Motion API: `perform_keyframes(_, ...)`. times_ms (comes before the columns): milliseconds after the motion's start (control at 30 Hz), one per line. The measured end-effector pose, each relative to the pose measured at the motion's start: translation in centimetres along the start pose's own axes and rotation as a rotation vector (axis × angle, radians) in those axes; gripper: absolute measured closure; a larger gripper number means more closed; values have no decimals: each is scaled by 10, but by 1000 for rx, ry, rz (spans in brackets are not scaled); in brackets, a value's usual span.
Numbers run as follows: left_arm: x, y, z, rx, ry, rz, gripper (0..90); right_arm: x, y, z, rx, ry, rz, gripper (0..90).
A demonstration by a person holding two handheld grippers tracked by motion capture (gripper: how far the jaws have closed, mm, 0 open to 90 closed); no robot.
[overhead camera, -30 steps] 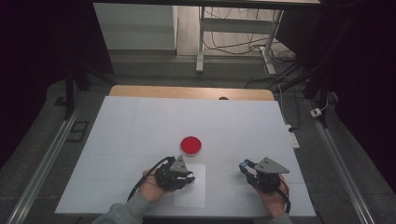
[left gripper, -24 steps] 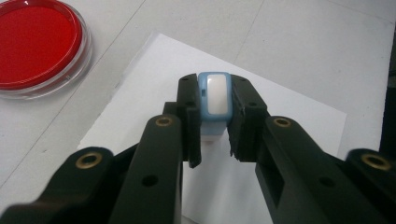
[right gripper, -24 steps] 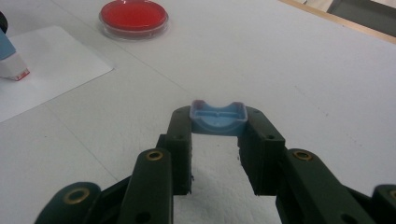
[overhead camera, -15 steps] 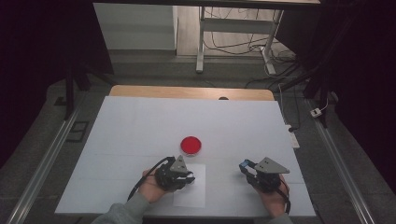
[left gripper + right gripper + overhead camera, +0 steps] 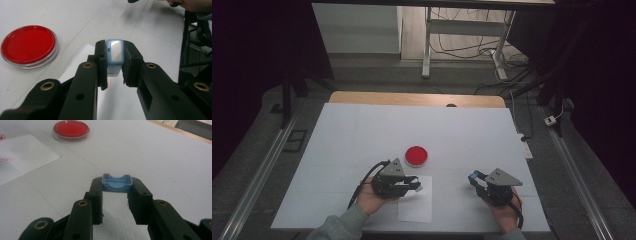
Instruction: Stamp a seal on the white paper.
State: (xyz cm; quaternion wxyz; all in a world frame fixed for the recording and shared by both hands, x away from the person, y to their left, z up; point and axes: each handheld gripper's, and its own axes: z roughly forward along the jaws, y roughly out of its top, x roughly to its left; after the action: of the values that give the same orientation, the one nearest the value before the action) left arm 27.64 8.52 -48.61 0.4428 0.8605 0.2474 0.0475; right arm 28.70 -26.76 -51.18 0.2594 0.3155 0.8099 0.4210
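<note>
**Two grippers, each clamped on a blue piece**

Two of our grippers sit low on the white table point(image 5: 362, 130), near its 6 o'clock edge in the high view. Largest after the table is the sheet of paper point(image 5: 416, 200), lying flat at about 6 o'clock, with small red printed boxes visible on it in the right gripper view. At 12 o'clock from the paper, just beyond its far edge, lies the red ink pad point(image 5: 416, 155), a round red disc in a clear rim, flat on the table.

Our left gripper point(image 5: 416, 186) hovers over the paper's upper left part, at about 7 o'clock from the pad. Its jaws are clenched on the stamp point(image 5: 114, 53), a small upright block with a pale blue frame and a white body, held right above the paper.

Our right gripper point(image 5: 473, 178) stands well apart, at 3 o'clock from the paper. Its jaws grasp the blue cap point(image 5: 116, 182), a shallow tray-like piece with its hollow side up.
</note>
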Motion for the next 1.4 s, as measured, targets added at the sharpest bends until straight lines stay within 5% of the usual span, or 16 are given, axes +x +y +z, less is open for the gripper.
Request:
perform_keyframes(933, 13, 7, -30, -150, -6, -136, 753, 0, 0, 0, -1, 0, 0, 656)
perform_keyframes(1400, 17, 13, -45, -204, 6, -142, 753, 1, 1, 1, -2, -2, -3, 655)
